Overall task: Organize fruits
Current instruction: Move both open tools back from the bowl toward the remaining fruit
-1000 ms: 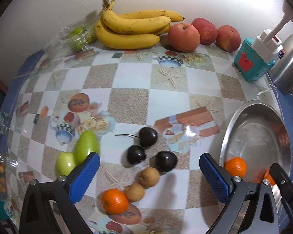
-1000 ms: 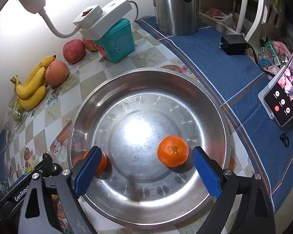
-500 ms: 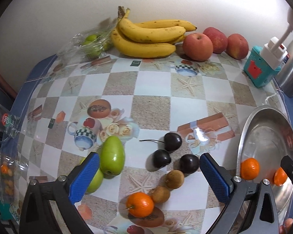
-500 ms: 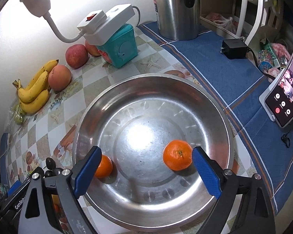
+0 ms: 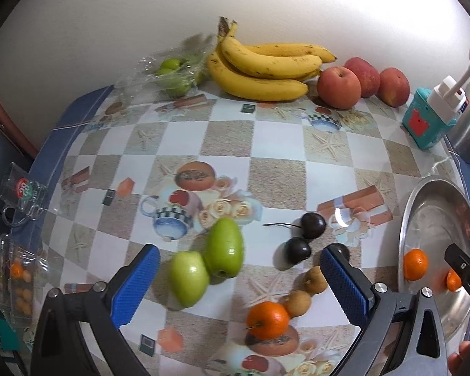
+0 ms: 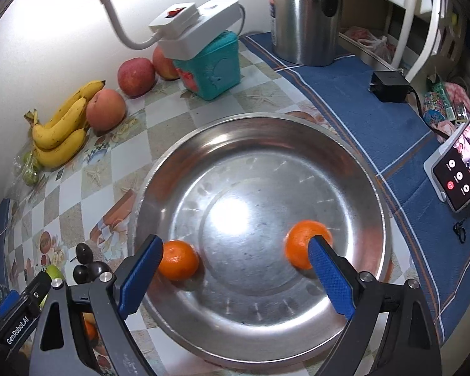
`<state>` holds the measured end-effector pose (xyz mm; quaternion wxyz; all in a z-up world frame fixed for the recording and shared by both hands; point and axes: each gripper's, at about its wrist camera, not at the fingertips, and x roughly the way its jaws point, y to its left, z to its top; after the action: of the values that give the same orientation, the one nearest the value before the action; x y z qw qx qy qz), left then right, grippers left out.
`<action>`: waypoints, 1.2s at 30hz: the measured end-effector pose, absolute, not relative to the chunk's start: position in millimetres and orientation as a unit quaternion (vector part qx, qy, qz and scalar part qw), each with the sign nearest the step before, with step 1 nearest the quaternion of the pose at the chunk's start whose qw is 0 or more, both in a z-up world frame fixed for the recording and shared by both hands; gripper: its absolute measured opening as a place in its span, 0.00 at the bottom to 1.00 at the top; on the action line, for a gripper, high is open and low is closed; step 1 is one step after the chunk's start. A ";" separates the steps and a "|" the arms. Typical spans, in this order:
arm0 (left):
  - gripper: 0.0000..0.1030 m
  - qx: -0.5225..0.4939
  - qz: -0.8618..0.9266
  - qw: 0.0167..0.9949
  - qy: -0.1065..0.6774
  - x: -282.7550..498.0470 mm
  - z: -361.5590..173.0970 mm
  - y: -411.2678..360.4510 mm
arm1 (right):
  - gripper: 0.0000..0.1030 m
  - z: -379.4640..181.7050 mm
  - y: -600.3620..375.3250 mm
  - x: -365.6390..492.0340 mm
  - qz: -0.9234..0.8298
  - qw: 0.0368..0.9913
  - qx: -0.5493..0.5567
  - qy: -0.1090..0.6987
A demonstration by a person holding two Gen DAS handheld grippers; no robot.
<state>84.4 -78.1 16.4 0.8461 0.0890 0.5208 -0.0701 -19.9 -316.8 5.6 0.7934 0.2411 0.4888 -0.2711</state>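
Where the steel bowl [image 6: 260, 125] fills the centre of the right wrist view, two mandarins lie inside it: one [image 6: 178, 259] at lower left of the basin, one [image 6: 300, 244] at lower right, well apart. The right gripper [image 6: 232, 274] hangs over the near rim, fingers [image 6: 141, 269] spread wide and released, holding nothing; the right-hand blue pad overlaps the second mandarin in the picture, contact not determinable.

In the left wrist view, loose fruit lies on the desk [image 5: 279, 175], which wears a checked printed cloth:
- two green mangoes [image 5: 224, 247], touching, lower centre, between the fingers of the left gripper [image 5: 239, 282];
- three dark cherries [image 5: 311, 225], right of the mangoes, one half hidden behind the right-hand pad;
- two brown longans [image 5: 313, 282], just below the cherries;
- one mandarin [image 5: 268, 319], bottom centre, touching the lower longan.

Left gripper: fingers open wide, empty, above the desk.

Along the wall, upper frame: a bunch of bananas [image 5: 266, 69]; three red apples [image 5: 338, 87] to its right; a clear bag of green fruit [image 5: 172, 72] to its left. Far right: a teal box [image 5: 423, 125] bearing a white power strip [image 5: 448, 100]. In the right wrist view, at top, a steel kettle [image 6: 304, 15]; at the right edge, a phone [image 6: 457, 175] on a stand.
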 end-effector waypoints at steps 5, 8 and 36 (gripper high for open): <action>1.00 0.079 -0.061 0.851 0.515 84.2 22.8 -57.1 | 0.91 10.9 -303.5 -12.8 -0.265 0.801 0.222 0.489; 1.00 0.074 -0.054 0.855 0.511 85.0 27.3 -43.3 | 0.91 15.5 -294.1 -9.9 -0.255 0.807 0.219 0.486; 1.00 -0.024 -0.016 0.822 0.568 102.2 14.0 41.3 | 0.91 22.5 -161.9 32.4 -0.082 0.832 0.163 0.525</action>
<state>102.2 41.3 14.0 0.8224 -0.0235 0.5682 -0.0164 32.4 -161.9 22.5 0.8315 0.1631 0.5246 -0.0820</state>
